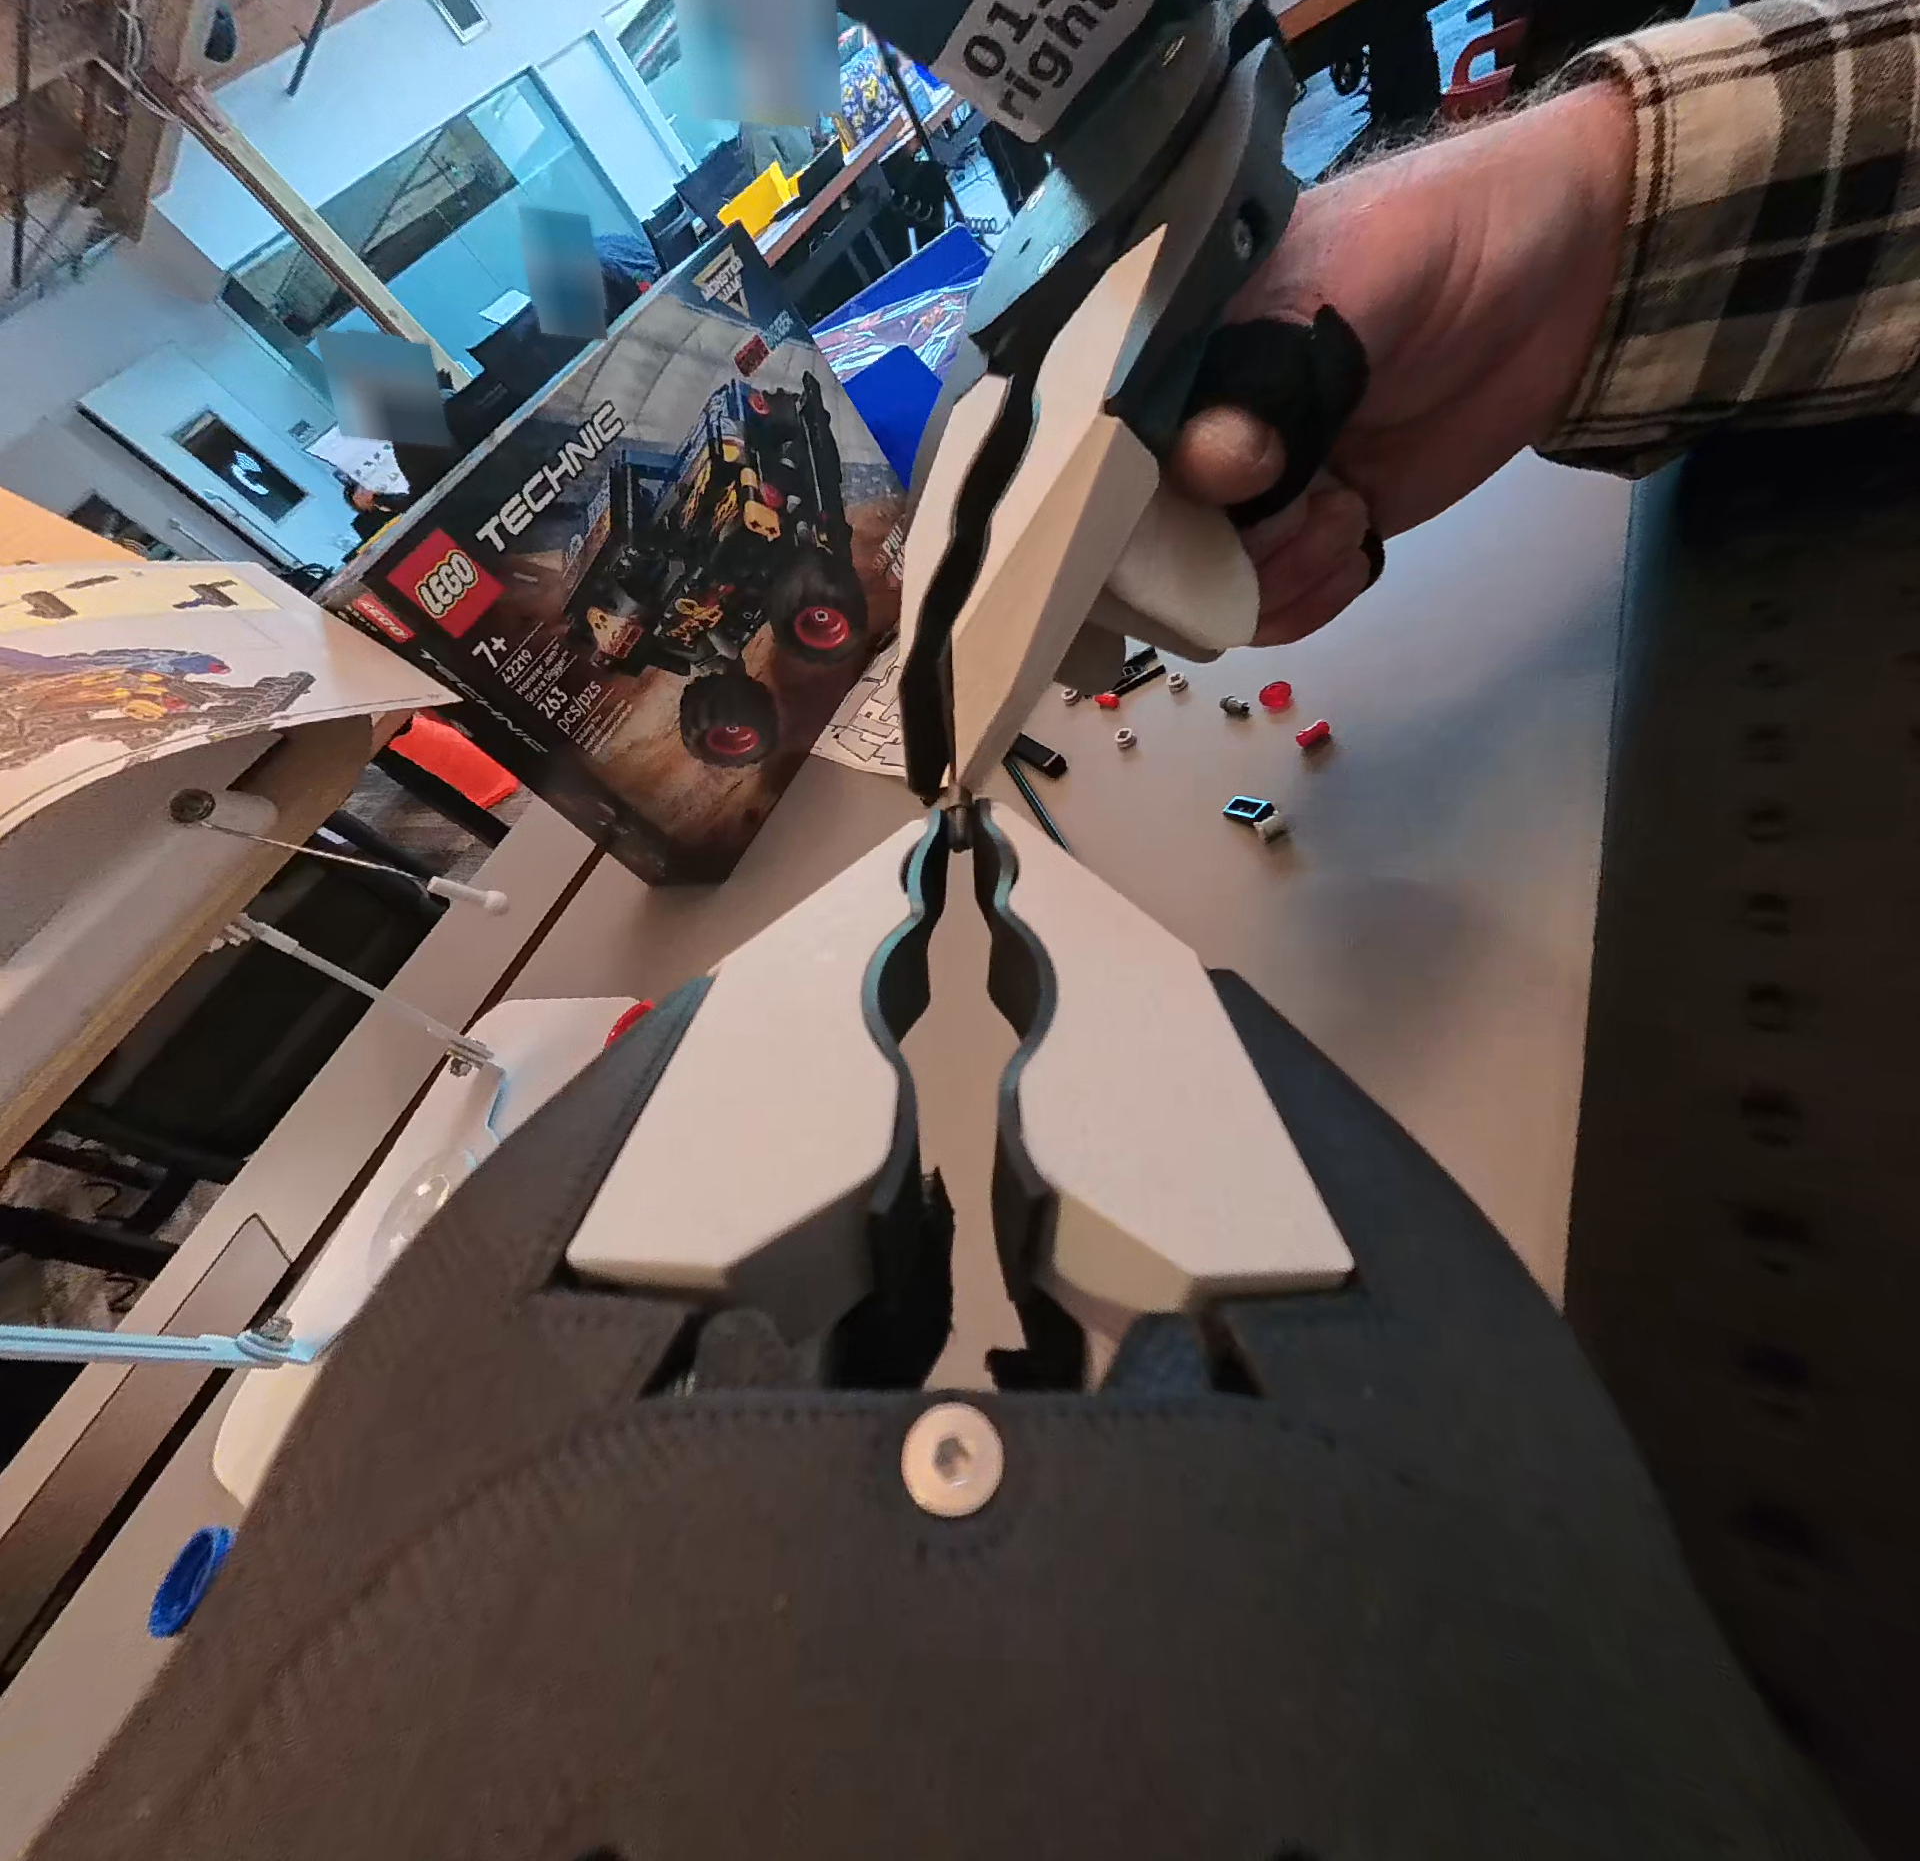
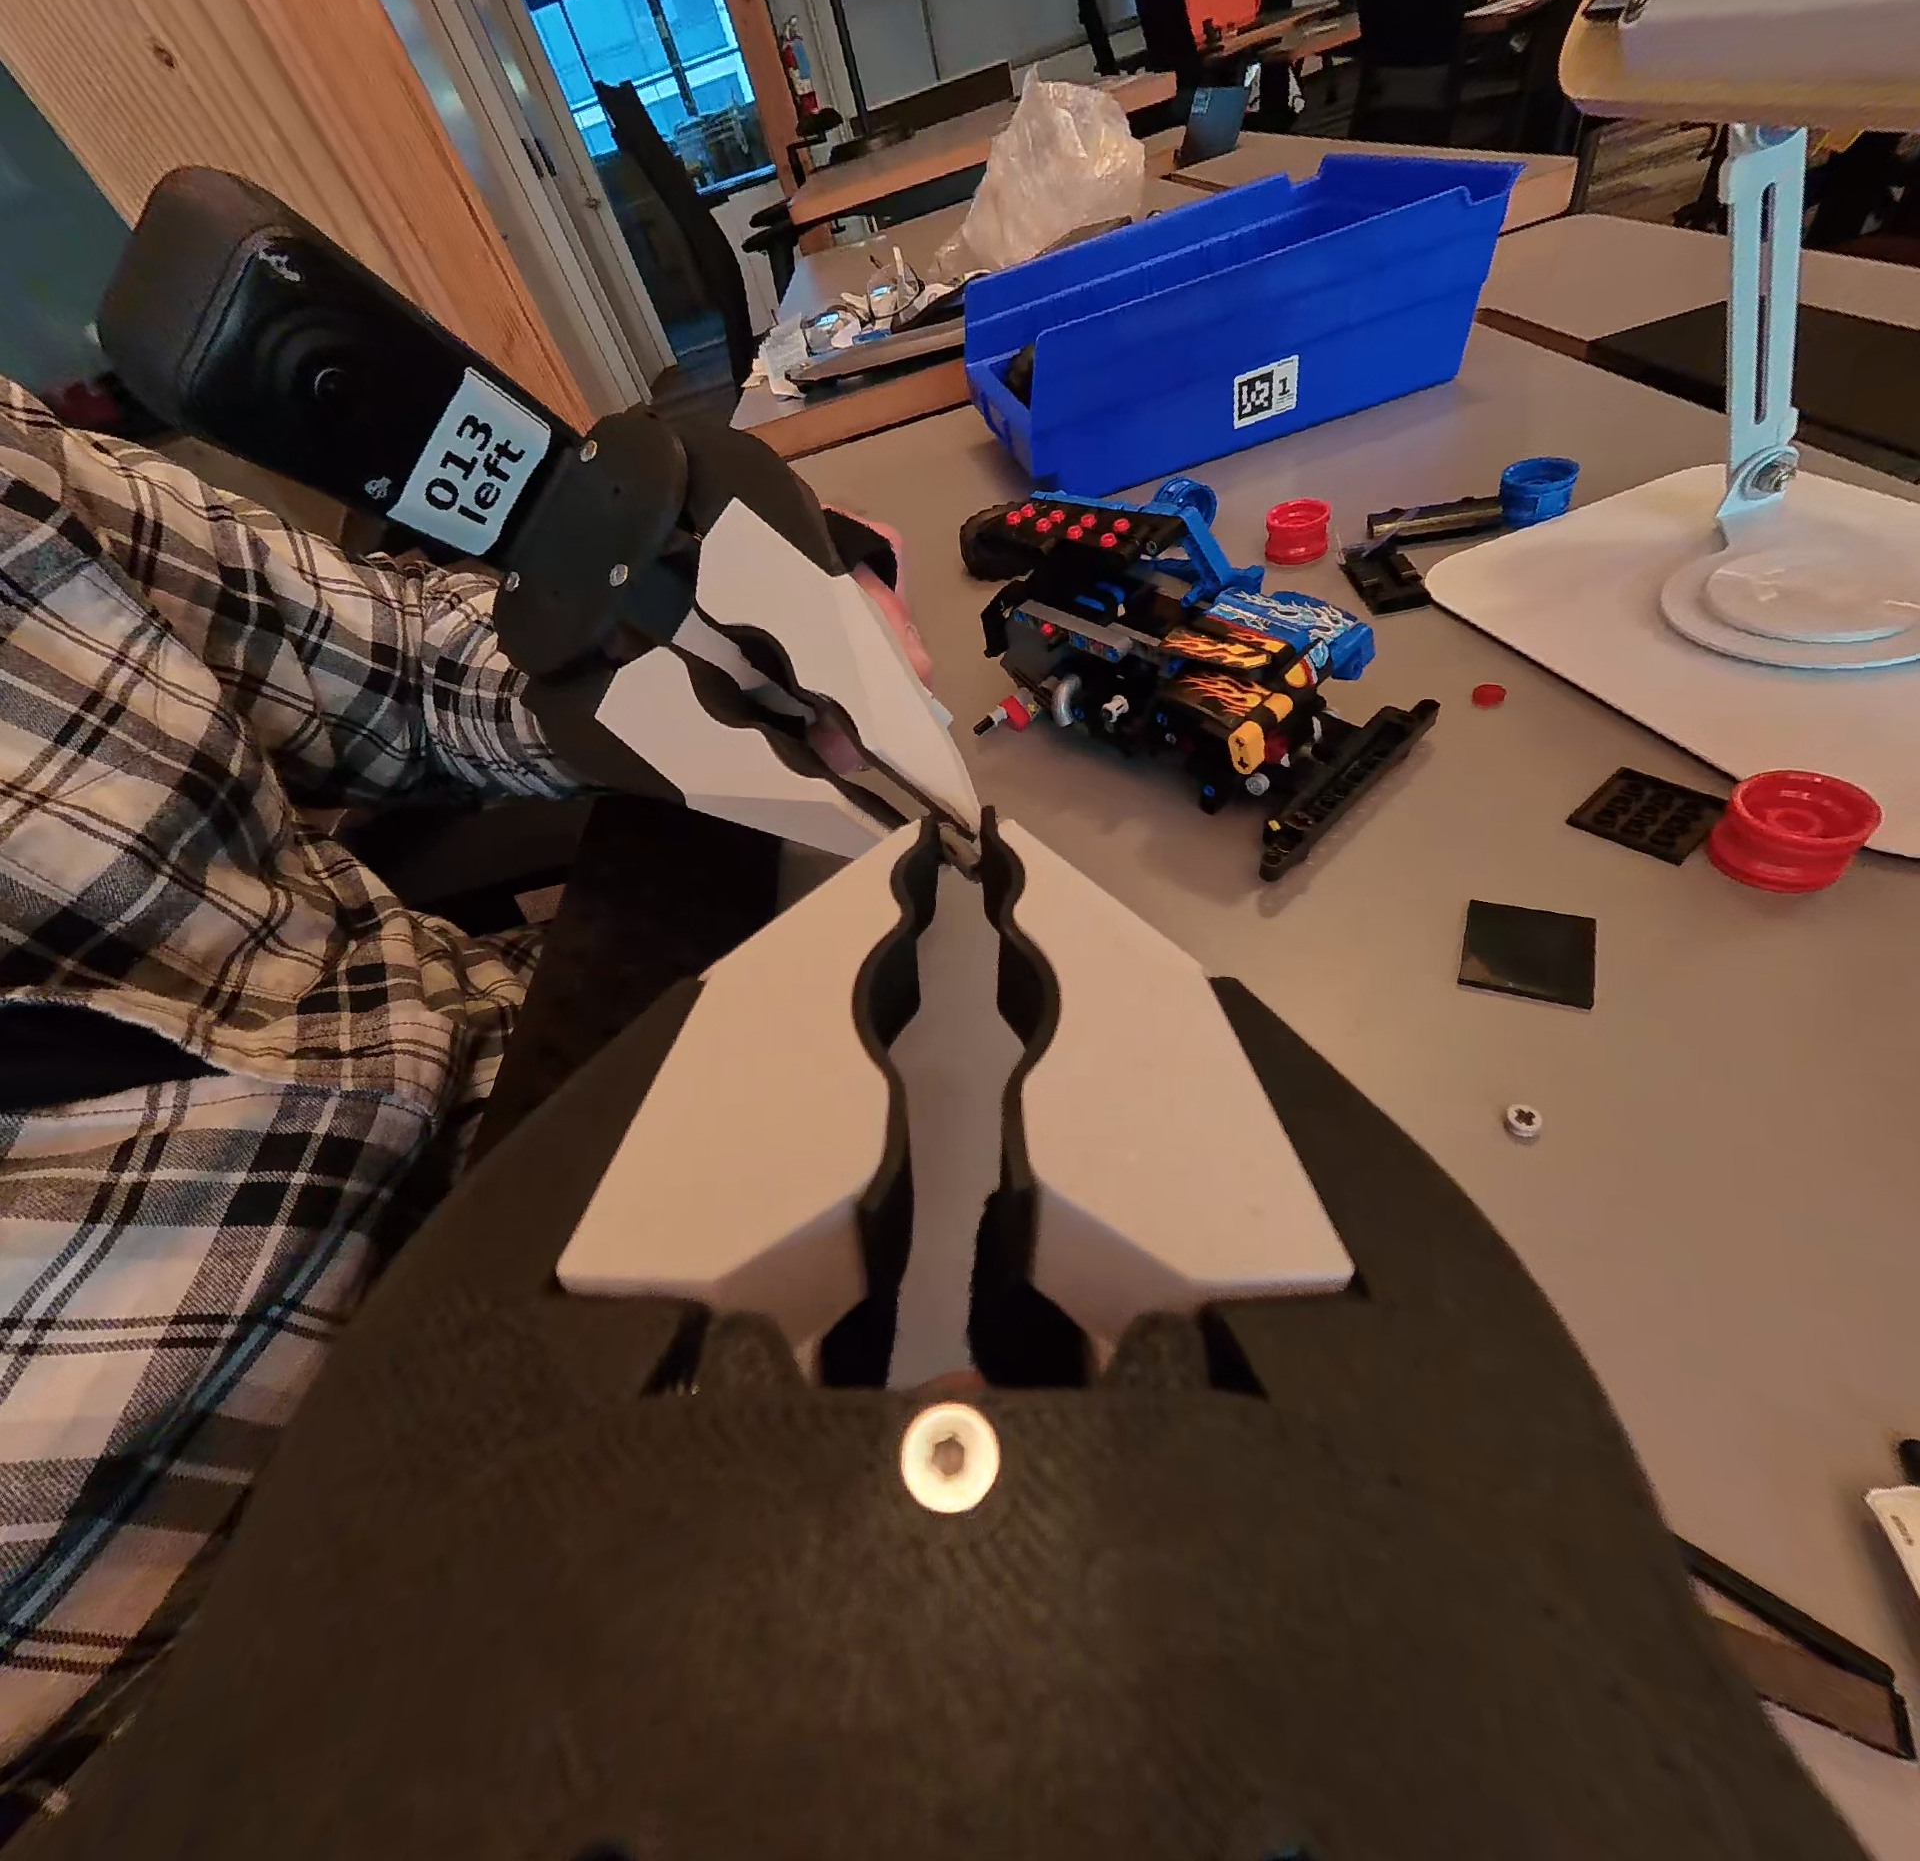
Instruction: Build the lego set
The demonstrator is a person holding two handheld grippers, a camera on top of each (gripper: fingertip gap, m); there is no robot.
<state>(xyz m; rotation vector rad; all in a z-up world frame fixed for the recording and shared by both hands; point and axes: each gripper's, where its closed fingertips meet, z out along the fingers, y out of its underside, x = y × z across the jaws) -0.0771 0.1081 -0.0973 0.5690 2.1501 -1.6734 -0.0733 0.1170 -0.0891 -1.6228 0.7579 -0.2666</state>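
At the centre of both views, the tips of the two grippers are brought together above the grey worktop. A small grey metallic-looking piece is pinched at the very tips of the left gripper, whose jaws are clenched on it. In the left wrist view the right gripper comes down from the upper right of the frame, held by a hand in a plaid sleeve; its jaws are pressed nearly together, their tips touching the same small piece. Whether the piece is actually clamped by them cannot be told.

In the right wrist view the partly built black, blue and flame-patterned toy truck lies on the worktop, right of centre. A blue plastic bin stands behind it in the upper middle of the frame. Two red wheel rims and a blue rim lie around a white lamp base at the right.

In the left wrist view the printed cardboard set box stands left of centre. Small loose red, grey and blue parts are scattered on the worktop right of centre. An open instruction booklet rests at the left edge.
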